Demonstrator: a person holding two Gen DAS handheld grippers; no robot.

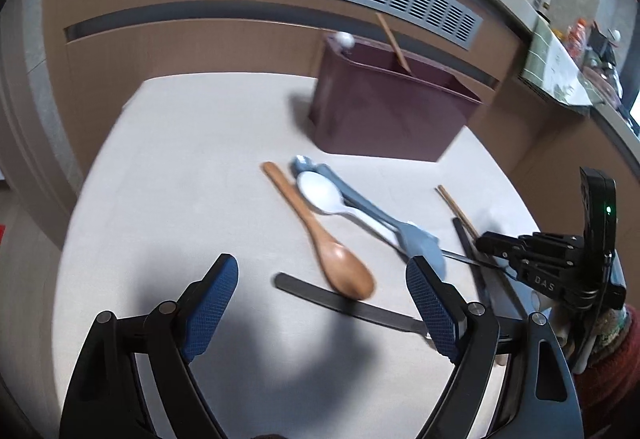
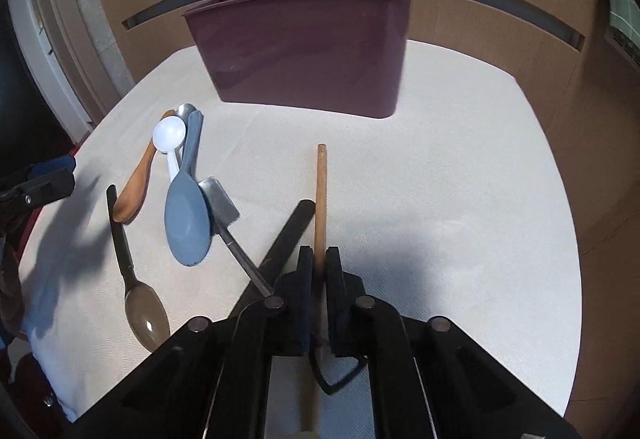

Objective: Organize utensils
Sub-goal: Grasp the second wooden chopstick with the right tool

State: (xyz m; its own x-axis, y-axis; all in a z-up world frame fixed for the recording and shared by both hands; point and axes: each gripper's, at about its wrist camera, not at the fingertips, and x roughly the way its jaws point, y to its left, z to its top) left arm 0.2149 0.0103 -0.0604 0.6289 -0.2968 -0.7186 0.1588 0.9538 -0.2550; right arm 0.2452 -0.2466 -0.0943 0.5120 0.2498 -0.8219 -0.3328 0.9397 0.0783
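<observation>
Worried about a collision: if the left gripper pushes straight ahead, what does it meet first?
Probably the black-handled spoon lying across between the open left gripper fingers, then the wooden spoon; depth is uncertain.

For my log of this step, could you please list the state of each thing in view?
Left claw: open, empty, above the table.
Right claw: shut on chopstick.
Holder: upright, a chopstick and a white-tipped utensil inside.
Wooden spoon: lying flat.
Blue spoon: lying flat.

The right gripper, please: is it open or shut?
Shut: the right gripper has both fingers pressed against a thin wooden chopstick between them.
</observation>
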